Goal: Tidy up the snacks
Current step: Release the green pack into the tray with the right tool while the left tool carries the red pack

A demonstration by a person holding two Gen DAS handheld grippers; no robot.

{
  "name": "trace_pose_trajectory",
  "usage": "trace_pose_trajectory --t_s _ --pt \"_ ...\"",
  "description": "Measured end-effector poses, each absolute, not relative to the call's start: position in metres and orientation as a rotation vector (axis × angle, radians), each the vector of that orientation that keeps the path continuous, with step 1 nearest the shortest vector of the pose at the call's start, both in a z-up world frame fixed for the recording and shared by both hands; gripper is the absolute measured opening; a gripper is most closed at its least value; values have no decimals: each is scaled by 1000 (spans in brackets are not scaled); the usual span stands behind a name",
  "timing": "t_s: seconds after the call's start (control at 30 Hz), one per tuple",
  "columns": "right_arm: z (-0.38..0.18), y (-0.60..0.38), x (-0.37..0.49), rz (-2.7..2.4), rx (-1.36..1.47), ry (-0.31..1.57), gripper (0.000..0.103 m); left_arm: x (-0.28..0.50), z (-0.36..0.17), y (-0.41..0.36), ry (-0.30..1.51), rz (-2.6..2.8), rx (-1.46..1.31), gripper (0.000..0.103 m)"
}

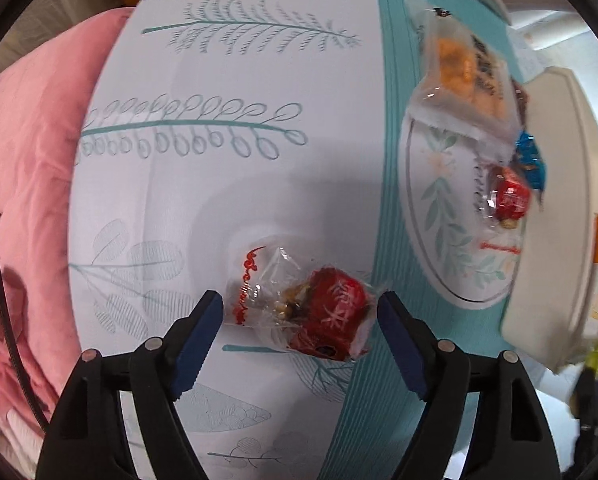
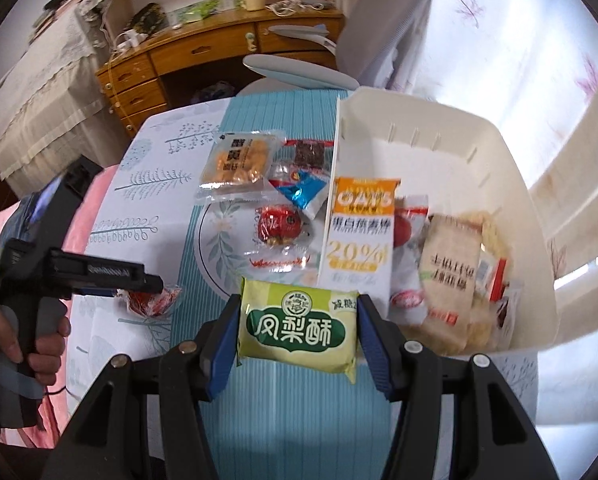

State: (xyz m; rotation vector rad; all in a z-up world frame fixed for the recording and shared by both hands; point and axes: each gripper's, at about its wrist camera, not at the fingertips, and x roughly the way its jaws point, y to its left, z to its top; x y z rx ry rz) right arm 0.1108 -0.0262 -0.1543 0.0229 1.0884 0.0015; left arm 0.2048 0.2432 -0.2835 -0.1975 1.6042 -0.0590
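Note:
My left gripper (image 1: 299, 320) is open, its blue pads on either side of a red candy in a clear wrapper (image 1: 319, 316) lying on the tablecloth; the same candy shows in the right wrist view (image 2: 151, 302). My right gripper (image 2: 297, 328) is shut on a green-yellow pineapple cake packet (image 2: 297, 326), held above the cloth in front of the white bin (image 2: 531, 216). The bin holds several snacks, among them an orange-and-white oat bar box (image 2: 359, 232). On the cloth lie a cracker pack (image 2: 239, 164), a blue-wrapped sweet (image 2: 303, 192) and another red candy (image 2: 279, 224).
The left hand-held gripper (image 2: 99, 272) shows at the left in the right wrist view. A pink blanket (image 1: 31, 160) lies beside the table's left edge. A wooden desk (image 2: 187, 52) and a grey chair (image 2: 299, 68) stand behind the table. A dark snack packet (image 2: 309, 154) lies by the bin.

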Motion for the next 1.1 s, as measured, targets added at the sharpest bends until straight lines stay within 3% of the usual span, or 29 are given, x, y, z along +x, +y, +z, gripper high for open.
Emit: trace_pose_trajectory --t_s 0.43,0.5,0.6,1.1 --pt "-132 -60 128 131 -43 1052 56 188 -294 233 1612 62 -315 72" --pt "-131 -66 129 141 -41 1050 56 181 -293 236 1607 35 -386 52" --pt "-131 -74 132 155 -43 1049 56 175 -289 227 1606 59 -389 49" --pt "-124 -114 140 164 0 1022 56 171 -263 191 1622 132 -364 46"
